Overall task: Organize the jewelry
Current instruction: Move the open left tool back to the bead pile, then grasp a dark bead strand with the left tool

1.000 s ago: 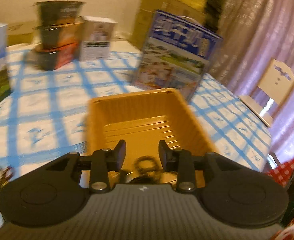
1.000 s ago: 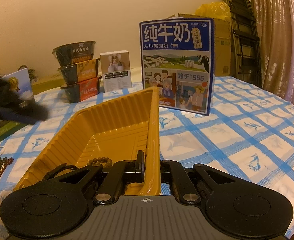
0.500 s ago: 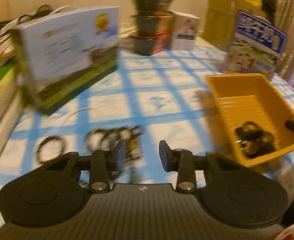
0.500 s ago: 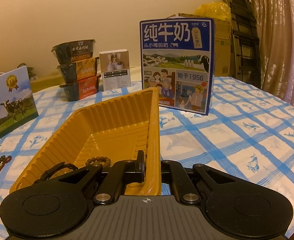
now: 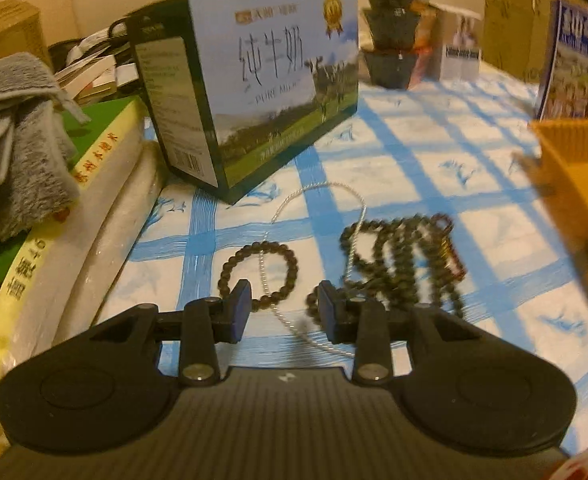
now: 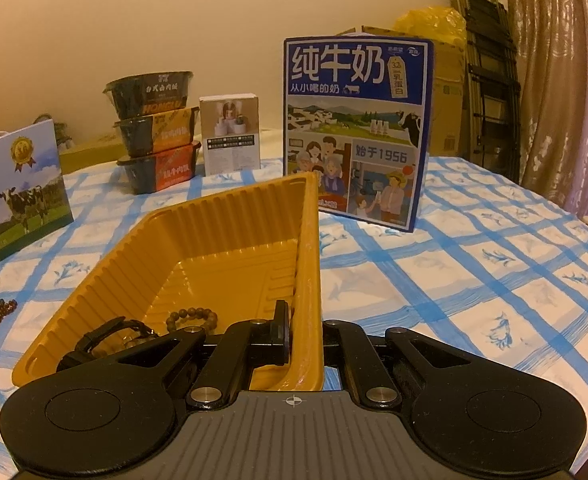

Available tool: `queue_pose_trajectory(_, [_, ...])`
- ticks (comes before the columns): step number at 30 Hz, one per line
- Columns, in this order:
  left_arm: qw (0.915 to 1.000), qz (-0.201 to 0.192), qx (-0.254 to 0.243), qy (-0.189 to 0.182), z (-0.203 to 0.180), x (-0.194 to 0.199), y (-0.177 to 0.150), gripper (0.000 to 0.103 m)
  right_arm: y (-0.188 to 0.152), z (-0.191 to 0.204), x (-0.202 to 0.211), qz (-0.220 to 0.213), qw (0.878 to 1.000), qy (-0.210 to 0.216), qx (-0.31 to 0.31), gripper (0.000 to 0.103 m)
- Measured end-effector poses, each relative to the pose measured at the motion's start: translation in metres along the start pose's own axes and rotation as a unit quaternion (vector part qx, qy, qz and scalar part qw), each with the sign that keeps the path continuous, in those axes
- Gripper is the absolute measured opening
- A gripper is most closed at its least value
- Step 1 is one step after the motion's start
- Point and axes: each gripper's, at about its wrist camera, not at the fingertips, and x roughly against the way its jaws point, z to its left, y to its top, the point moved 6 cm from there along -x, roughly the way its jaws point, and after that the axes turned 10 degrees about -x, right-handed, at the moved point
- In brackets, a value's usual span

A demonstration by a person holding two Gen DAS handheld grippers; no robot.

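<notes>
Swung away from the ribbed yellow tray [image 6: 230, 248], the left gripper [image 5: 284, 306] hovers spread over a round beaded bracelet [image 5: 260, 274], while the right gripper [image 6: 304, 330] pinches the tray's rim.

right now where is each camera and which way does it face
Left wrist: on the open left tool, low over the tablecloth, facing loose bracelets and a chain.
Right wrist: on the right tool, shut on the tray wall, looking along it.
Shared: tray, both milk boxes, stacked bowls.
</notes>
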Motion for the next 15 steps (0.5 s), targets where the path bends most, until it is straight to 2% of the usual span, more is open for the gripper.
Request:
queue_pose_trajectory(2, [0.9998,0.003,-0.017,-0.002,0.0,-0.009,0.0,0.031,0.0,0.001,0.0,0.001,1.0,-0.001,0.002,0.005])
queue_pose_trajectory(6, [0.9989,0.006,-0.046,-0.007,-0.005,-0.025,0.006,0.018,0.0,0.001,0.0,0.001,1.0,-0.001,0.004,0.005])
queue_pose_trajectory(11, [0.9982,0.015,-0.055,-0.015,-0.009,-0.046,0.016,0.015,0.0,0.001,0.0,0.002,1.0,-0.001,0.005,0.005])
queue_pose_trajectory(15, [0.9983,0.037,-0.042,-0.017,-0.006,-0.06,0.016,0.014,0.0,0.001,0.0,0.003,1.0,-0.001,0.006,0.005])
